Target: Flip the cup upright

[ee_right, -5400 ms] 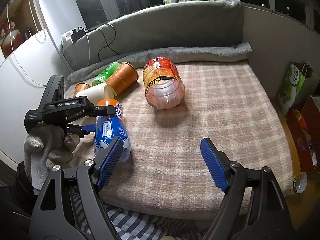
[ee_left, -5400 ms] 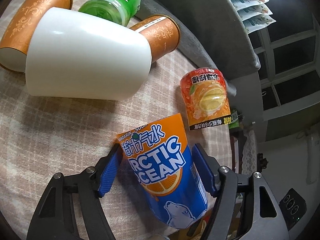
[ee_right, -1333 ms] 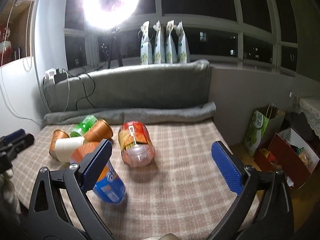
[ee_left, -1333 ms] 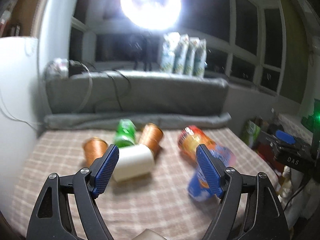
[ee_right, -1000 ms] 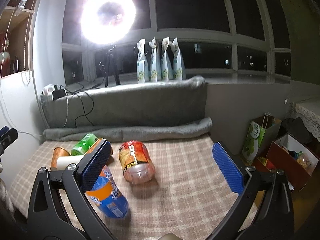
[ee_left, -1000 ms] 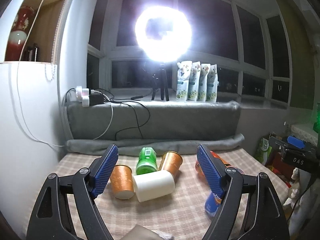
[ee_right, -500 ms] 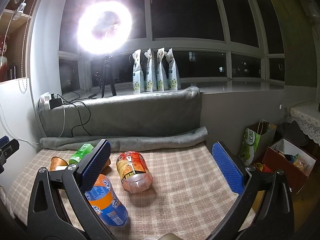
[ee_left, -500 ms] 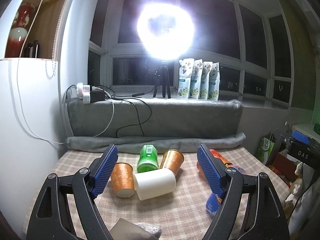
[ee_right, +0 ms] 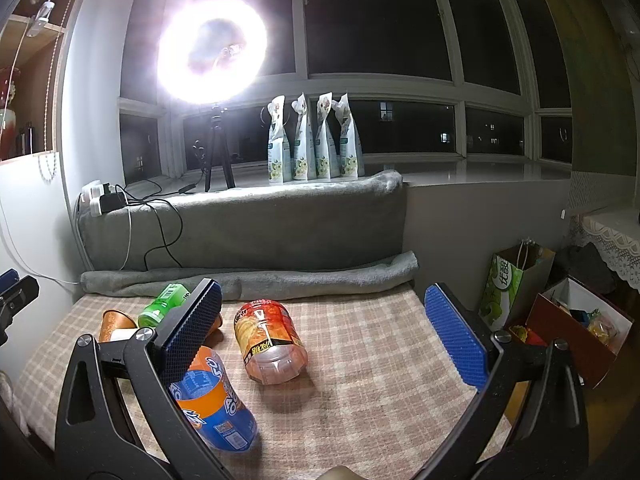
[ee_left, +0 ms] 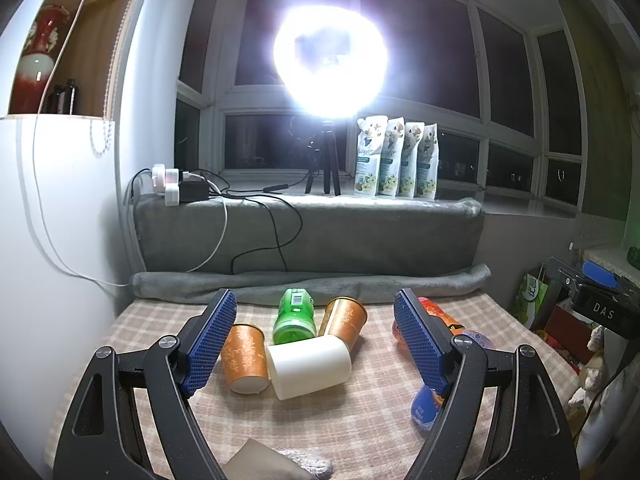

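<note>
Plaid tabletop. Both my grippers, left and right, fingers spread wide, empty, above its near edge. White cup on its side, touching two orange paper cups. Blue-orange soda can standing, tilted.

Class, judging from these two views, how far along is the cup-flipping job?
Done: the blue-and-orange cup looks stood on its base. In hand: nothing; left tool and right tool are both open and empty. Left: the white cup and red cup lie on their sides.
</note>
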`<state>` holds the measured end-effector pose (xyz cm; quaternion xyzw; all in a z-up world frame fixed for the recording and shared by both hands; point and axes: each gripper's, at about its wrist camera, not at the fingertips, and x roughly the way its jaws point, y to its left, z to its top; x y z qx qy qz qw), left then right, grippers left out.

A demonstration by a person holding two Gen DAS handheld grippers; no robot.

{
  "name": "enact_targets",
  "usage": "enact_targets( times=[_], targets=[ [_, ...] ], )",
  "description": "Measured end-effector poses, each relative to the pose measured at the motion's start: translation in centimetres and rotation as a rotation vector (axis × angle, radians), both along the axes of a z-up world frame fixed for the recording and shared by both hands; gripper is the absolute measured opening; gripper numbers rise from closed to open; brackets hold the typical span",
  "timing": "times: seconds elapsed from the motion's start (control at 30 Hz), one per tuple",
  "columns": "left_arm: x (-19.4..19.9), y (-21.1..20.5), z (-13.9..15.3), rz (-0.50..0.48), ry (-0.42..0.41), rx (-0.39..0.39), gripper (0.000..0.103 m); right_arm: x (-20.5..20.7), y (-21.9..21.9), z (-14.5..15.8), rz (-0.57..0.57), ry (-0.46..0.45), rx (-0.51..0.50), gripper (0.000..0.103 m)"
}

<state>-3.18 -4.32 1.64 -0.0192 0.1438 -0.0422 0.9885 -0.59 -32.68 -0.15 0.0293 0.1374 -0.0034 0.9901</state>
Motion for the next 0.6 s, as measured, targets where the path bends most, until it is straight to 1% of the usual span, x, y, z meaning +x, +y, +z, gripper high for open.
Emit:
enact_targets(
  times=[0.6],
  targets=[
    [0.06, -0.13, -0.01, -0.004, 0.002, -0.002, 0.081, 0.18, 0.11, -0.29, 0.007, 0.004, -0.001, 0.103]
  ],
)
